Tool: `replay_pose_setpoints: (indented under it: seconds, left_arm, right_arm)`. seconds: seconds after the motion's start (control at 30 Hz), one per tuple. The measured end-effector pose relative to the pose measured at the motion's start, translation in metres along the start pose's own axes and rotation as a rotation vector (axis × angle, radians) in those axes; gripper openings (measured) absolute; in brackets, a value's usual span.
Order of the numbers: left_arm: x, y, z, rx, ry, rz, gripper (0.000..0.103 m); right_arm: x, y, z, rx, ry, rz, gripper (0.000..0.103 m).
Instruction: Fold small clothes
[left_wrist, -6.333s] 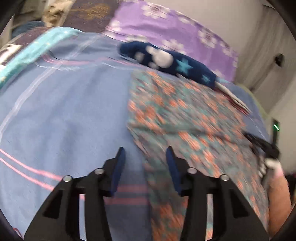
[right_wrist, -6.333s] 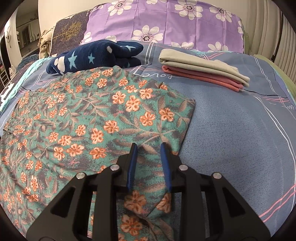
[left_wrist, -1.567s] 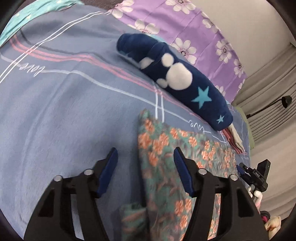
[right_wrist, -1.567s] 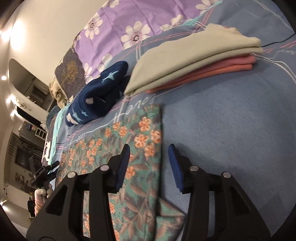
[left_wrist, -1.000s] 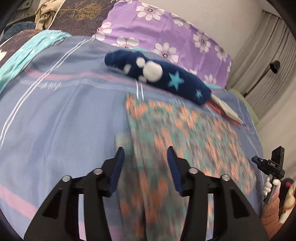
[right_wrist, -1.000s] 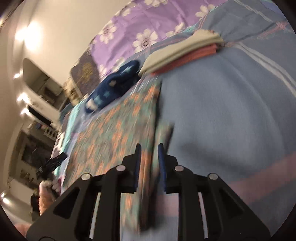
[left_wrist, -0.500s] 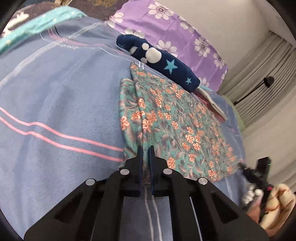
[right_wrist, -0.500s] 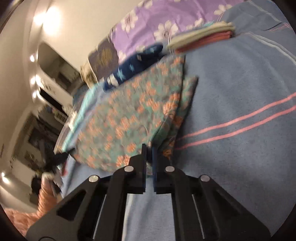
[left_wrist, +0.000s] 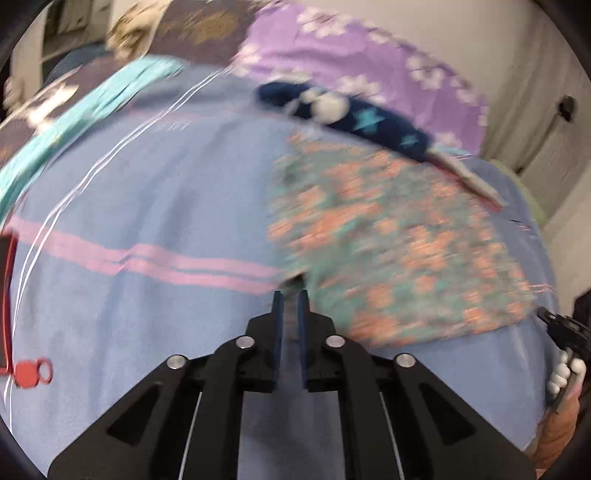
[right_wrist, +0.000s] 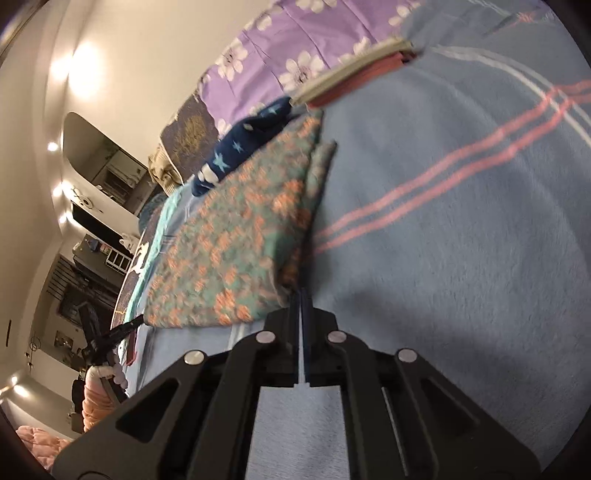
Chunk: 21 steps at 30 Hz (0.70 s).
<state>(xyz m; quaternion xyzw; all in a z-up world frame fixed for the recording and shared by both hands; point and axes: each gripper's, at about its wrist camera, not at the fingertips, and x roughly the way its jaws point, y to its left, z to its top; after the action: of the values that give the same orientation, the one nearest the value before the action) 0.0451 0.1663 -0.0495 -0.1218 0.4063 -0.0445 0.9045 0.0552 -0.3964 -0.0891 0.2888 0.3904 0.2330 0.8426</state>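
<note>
A teal garment with orange flowers (left_wrist: 388, 229) (right_wrist: 236, 236) lies folded flat on the blue blanket (left_wrist: 129, 184). My left gripper (left_wrist: 290, 295) sits at its near left corner, and the jaws are opening. A narrow gap shows between them, and the cloth lies just past the tips, not pressed. My right gripper (right_wrist: 302, 291) is shut on the garment's near right corner. Each gripper appears small at the far edge of the other's view, held in a hand (left_wrist: 565, 369).
A rolled navy garment with stars (left_wrist: 369, 118) (right_wrist: 240, 147) lies behind the floral one. A folded beige and pink stack (right_wrist: 351, 74) sits beside it, in front of purple flowered pillows (right_wrist: 280, 48). A red-edged object with a red tag (left_wrist: 31, 371) lies far left.
Both grippers shut on the garment's far corners and drew them back over it, folding it toward the near edge. The left jaws have since parted slightly.
</note>
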Motion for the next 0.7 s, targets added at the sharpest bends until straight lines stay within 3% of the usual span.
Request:
replay_pose_setpoints:
  seconds: [0.1,0.2,0.23,0.4,0.5,0.57,0.63,0.7]
  left_arm:
    - [0.002,-0.058,0.008,0.097,-0.004,-0.129,0.025]
    - [0.025,-0.128,0.001,0.221,0.072,-0.257,0.037]
    - [0.035,-0.149,-0.003,0.256,0.105,-0.296,0.037]
    - [0.072,-0.233,-0.024,0.371,0.213,-0.405,0.037]
    - [0.08,-0.256,-0.032,0.41,0.238,-0.41,0.037]
    - [0.082,-0.265,-0.035,0.422,0.245,-0.411,0.038]
    - [0.083,-0.271,-0.037,0.43,0.248,-0.406,0.043]
    - [0.082,-0.277,-0.036,0.434,0.247,-0.392,0.044]
  right_arm:
    - [0.006,0.006,0.009,-0.025,0.011,0.015,0.008]
    - [0.016,0.009,0.013,-0.04,0.036,0.04,0.035]
    - [0.02,0.01,0.015,-0.049,0.046,0.053,0.036]
    - [0.038,0.005,0.025,-0.006,0.094,0.188,0.036]
    - [0.046,0.0,0.03,0.032,0.128,0.311,0.025]
    - [0.046,-0.002,0.028,0.032,0.137,0.384,0.024]
    - [0.043,-0.004,0.025,0.013,0.145,0.394,0.023]
    - [0.043,-0.006,0.024,0.012,0.159,0.334,0.023]
